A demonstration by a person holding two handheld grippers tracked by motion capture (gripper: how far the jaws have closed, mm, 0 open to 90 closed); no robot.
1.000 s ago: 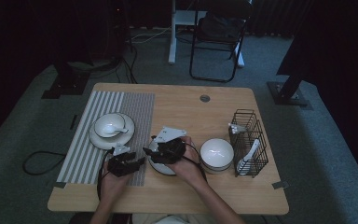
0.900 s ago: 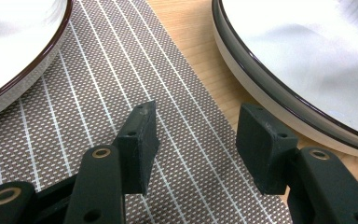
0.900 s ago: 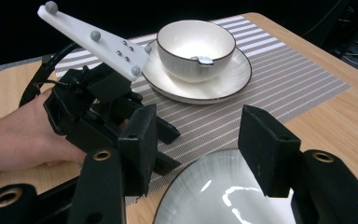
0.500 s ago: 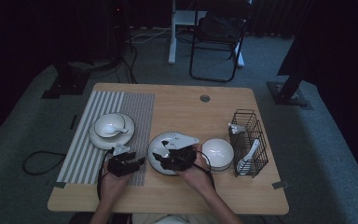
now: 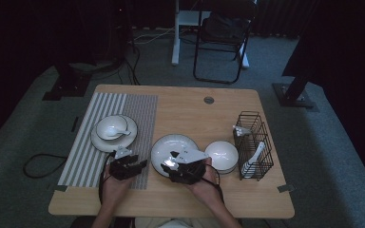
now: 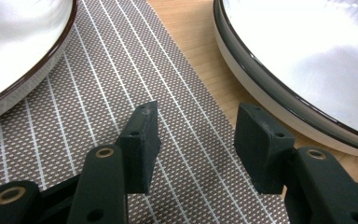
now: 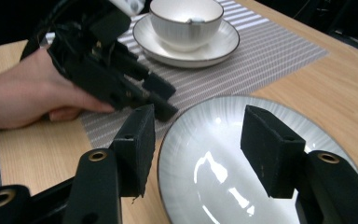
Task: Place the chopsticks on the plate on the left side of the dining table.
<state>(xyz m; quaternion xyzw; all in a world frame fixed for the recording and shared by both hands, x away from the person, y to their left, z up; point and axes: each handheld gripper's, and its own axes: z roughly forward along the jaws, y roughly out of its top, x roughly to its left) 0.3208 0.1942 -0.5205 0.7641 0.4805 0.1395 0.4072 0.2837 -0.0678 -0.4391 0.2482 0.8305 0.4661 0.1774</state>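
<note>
- High view: wooden table (image 5: 180, 199) with a striped placemat (image 5: 138, 107) on its left half. A cup (image 5: 110, 127) sits on a saucer (image 5: 100, 142) on the mat. At centre is the large white plate (image 5: 168, 145); a white bowl (image 5: 222, 154) lies just beside it on the right, and a black wire rack (image 5: 254, 137) stands at the right edge with a pale utensil leaning inside.
- High view, hands: left gripper (image 5: 140, 165) sits at the mat's near right edge, just left of the plate. Right gripper (image 5: 167, 167) is over the plate's near rim, a bright glint at its tip.
- Left gripper view: jaws stand wide apart – they have just closed in a little, with nothing between them but the placemat (image 6: 98, 74) below. The plate's dark-edged rim (image 6: 279, 107) passes just beyond the right-hand jaw; whether they touch, cannot tell. The saucer's edge (image 6: 18, 70) is at upper left.
- Right gripper view: jaws spread, just opening a little further – they stand over the plate (image 7: 214, 154), gripping nothing. The near rim passes by the left-hand jaw. The left gripper (image 7: 165, 100) points at the plate's rim, held by a hand (image 7: 23, 100); cup (image 7: 186, 18) and saucer (image 7: 209, 49) sit behind.
</note>
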